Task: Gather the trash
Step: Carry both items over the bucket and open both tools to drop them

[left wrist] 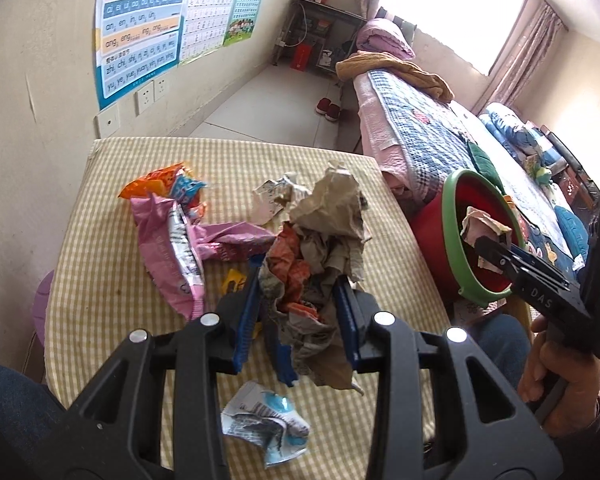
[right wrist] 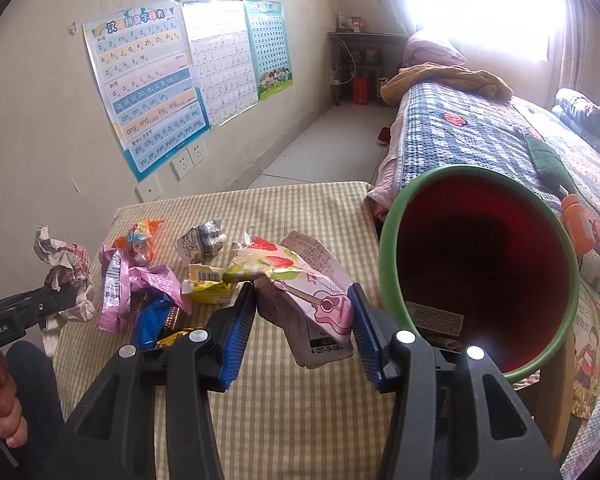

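My left gripper (left wrist: 300,280) is shut on a crumpled wad of brown and orange paper (left wrist: 324,216), held above the checked table (left wrist: 100,320). In the right wrist view this gripper (right wrist: 60,294) and its wad (right wrist: 64,264) show at the far left. My right gripper (right wrist: 302,292) is shut on a flattened pink carton with a guitar picture (right wrist: 320,308), just left of the red bin with a green rim (right wrist: 386,248). The left wrist view shows the right gripper (left wrist: 480,246) and the carton (left wrist: 480,220) in front of the bin's mouth (left wrist: 448,216).
Loose trash lies on the table: a pink wrapper (left wrist: 168,248), an orange wrapper (left wrist: 160,184), a crumpled blue-white paper (left wrist: 264,420), a yellow carton (right wrist: 208,284) and a grey crumpled carton (right wrist: 202,242). A bed (left wrist: 420,120) runs behind the bin. The postered wall (left wrist: 40,100) borders the table.
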Demonstrator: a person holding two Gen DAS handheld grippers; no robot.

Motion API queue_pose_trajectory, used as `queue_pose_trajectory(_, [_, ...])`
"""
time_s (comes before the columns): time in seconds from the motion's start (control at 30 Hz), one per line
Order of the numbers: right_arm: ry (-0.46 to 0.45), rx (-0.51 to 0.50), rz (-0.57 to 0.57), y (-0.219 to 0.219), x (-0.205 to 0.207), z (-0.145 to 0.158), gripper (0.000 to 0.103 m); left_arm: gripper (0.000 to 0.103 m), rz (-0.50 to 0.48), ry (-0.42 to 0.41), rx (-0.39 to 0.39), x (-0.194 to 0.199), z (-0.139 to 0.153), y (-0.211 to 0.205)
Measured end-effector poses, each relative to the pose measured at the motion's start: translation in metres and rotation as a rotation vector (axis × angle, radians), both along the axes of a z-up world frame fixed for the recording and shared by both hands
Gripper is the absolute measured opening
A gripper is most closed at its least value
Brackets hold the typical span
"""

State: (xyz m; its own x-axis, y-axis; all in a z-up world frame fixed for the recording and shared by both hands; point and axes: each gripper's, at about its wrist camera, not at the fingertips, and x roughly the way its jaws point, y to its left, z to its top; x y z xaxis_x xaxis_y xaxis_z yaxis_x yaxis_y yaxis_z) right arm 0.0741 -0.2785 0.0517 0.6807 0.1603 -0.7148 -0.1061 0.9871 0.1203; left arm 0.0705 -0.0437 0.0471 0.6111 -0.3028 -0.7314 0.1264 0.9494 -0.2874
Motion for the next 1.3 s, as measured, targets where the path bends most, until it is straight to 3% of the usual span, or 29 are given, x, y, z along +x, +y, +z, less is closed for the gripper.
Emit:
queue_pose_trajectory(0.73, [-0.022,0.024,-0.262,-0.147,-0.001,0.006,0.046,0.035,-0.304,-0.028,-0.05,0.05,0.022,-0.169])
queue_pose_trajectory(1.07, [-0.008,0.044,-0.281,-0.172,0.009,-0.004,0.047,0.036,-0.386,-0.009,-0.056,0.078,0.014,-0.227])
queue_pose_trajectory(1.3, [0.01,0.053,-0.286,-0.185,0.02,-0.014,0.047,0.038,-0.389,0.004,-0.071,0.096,0.006,-0.25])
